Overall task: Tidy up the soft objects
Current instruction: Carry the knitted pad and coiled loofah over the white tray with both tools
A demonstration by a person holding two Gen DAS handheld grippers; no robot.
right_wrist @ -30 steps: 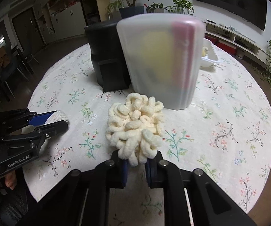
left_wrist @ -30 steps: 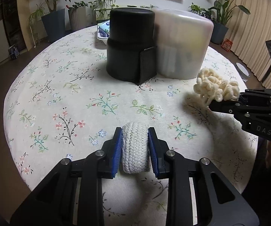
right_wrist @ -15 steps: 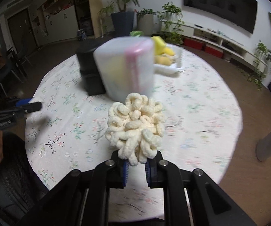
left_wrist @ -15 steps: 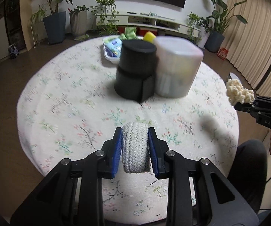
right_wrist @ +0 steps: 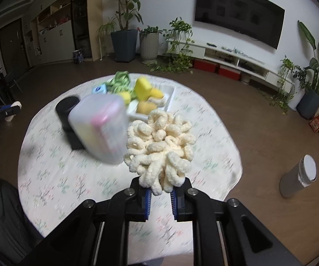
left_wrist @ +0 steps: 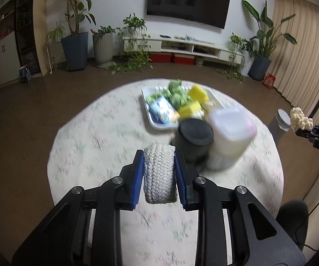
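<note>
My left gripper [left_wrist: 159,177] is shut on a white braided rope roll [left_wrist: 159,175], held high above the round table [left_wrist: 97,137]. My right gripper [right_wrist: 161,196] is shut on a cream loopy chenille puff [right_wrist: 160,149], also held high; it shows at the far right of the left wrist view [left_wrist: 301,120]. A black container [left_wrist: 194,138] and a frosted white lidded bin [left_wrist: 230,133] stand side by side mid-table. Behind them a white tray [left_wrist: 147,104] holds green, yellow and blue soft items.
The table wears a floral cloth [right_wrist: 214,155]. A grey cylinder [right_wrist: 298,178] stands on the floor to the right. Potted plants [left_wrist: 75,42], a TV unit [left_wrist: 192,47] and curtains [left_wrist: 301,51] line the room. A dark chair [right_wrist: 2,210] sits near the table's left edge.
Both grippers have risen well above the table with their loads, so the containers and tray now look smaller and lower in view. Both grips are unchanged.
</note>
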